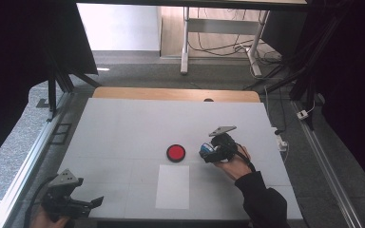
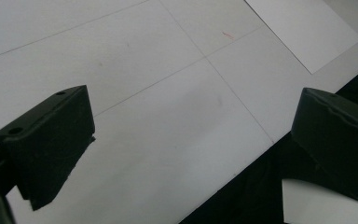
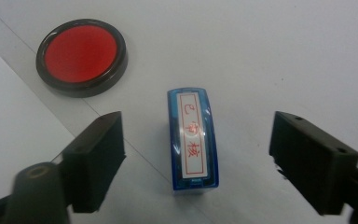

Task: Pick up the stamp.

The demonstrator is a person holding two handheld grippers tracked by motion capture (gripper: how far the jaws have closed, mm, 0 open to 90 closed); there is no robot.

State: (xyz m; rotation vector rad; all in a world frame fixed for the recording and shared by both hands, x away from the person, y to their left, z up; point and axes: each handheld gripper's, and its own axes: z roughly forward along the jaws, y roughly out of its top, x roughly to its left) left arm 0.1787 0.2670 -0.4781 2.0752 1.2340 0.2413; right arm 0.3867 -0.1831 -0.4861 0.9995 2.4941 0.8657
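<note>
The tabletop (image 1: pixel 123 128) carries three loose things: one blue stamp (image 3: pixel 193 140) (its label printed in red characters), one round red ink pad (image 3: pixel 81 56) in a dark rim, and one white sheet of paper (image 1: pixel 172 186). Two hand-held grippers are there too, the left gripper (image 1: pixel 92 203) and the right gripper (image 3: pixel 196 158).

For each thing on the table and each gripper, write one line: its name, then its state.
Stamp: lying on the table between the right gripper's jaws, label up, not gripped.
Ink pad: open, red face up, flat on the table.
Paper: flat, blank.
Right gripper: open, jaws either side of the stamp with gaps.
Left gripper: open, nothing between its jaws, at the table's near edge.
</note>
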